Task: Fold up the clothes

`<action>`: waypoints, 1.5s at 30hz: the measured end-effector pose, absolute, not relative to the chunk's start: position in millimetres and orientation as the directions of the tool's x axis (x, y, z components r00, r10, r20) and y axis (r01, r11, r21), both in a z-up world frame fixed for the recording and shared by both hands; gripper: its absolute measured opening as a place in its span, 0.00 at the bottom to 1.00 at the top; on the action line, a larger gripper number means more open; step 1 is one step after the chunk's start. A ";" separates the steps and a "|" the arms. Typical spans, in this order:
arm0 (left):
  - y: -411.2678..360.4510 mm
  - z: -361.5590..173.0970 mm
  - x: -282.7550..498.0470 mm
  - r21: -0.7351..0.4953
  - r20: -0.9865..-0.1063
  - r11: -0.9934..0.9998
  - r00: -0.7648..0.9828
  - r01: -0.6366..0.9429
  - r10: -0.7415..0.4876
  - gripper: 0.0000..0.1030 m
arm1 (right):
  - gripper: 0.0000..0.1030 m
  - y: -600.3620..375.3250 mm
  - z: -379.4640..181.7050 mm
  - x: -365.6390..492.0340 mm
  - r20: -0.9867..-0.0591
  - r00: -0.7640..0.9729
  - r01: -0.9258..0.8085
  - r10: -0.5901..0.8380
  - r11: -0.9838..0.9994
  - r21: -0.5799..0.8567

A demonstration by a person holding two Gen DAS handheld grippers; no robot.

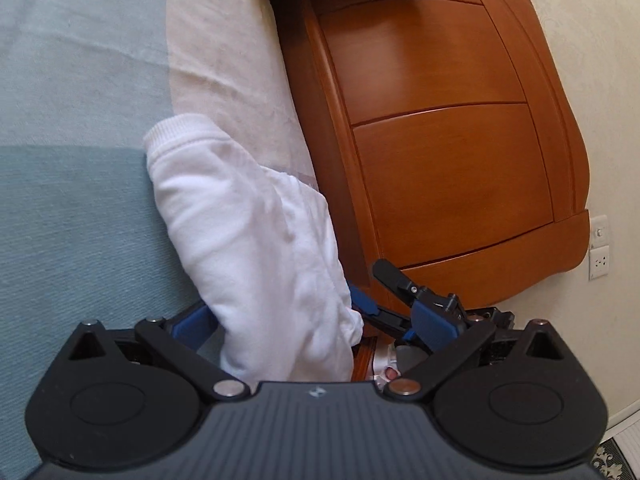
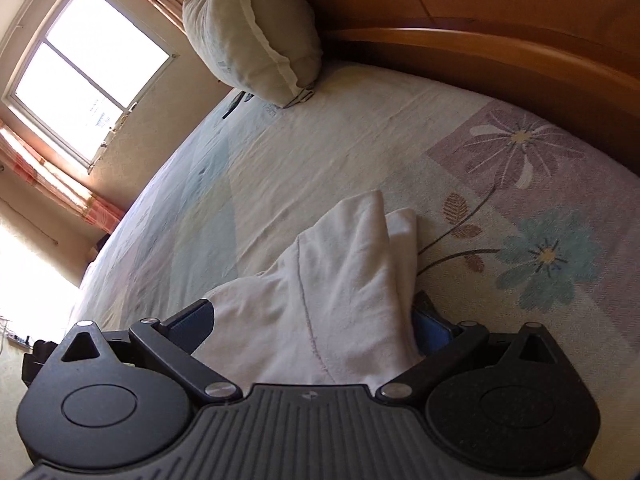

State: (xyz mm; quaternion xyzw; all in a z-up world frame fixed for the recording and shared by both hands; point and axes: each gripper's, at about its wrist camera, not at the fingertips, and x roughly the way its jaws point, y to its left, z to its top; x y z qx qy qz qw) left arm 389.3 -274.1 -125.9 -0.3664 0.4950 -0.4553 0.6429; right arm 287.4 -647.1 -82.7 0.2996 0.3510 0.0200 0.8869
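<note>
A white garment with a ribbed cuff lies bunched on the bed and runs back between the fingers of my left gripper. That gripper stands wide open, and a gap shows between the cloth and its right blue pad. My right gripper shows just to the right in the left wrist view, at the garment's edge by the headboard. In the right wrist view the white garment fills the space between the spread fingers of the right gripper. The cloth touches both blue pads.
A wooden headboard stands close on the right, with wall sockets beyond it. The flowered bedsheet stretches ahead. A pillow leans at the far end, and a window lies beyond.
</note>
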 end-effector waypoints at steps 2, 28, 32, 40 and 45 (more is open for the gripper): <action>-262.0 -119.1 390.1 -0.903 -0.327 0.350 0.131 0.249 -0.936 0.98 | 1.00 -637.9 -64.8 269.8 -0.595 0.791 0.166 0.146 0.884 0.438; -217.9 -72.9 371.8 -0.599 -0.522 0.678 0.435 0.426 -0.734 0.98 | 0.99 -491.7 -72.2 308.9 -0.587 0.807 -0.100 0.057 0.994 -0.042; -185.0 -69.8 348.0 -0.554 -0.555 0.720 0.459 0.418 -0.694 0.98 | 1.00 -483.7 -112.6 357.0 -0.692 0.722 -0.078 0.004 0.994 -0.076; -163.2 -70.1 315.3 -0.520 -0.549 0.733 0.486 0.437 -0.680 0.99 | 1.00 -501.9 -80.5 289.1 -0.670 0.742 -0.055 0.019 0.998 -0.033; -163.9 -66.6 297.7 -0.492 -0.554 0.721 0.464 0.487 -0.691 0.99 | 1.00 -508.8 -104.8 264.3 -0.719 0.694 -0.046 -0.025 0.996 -0.080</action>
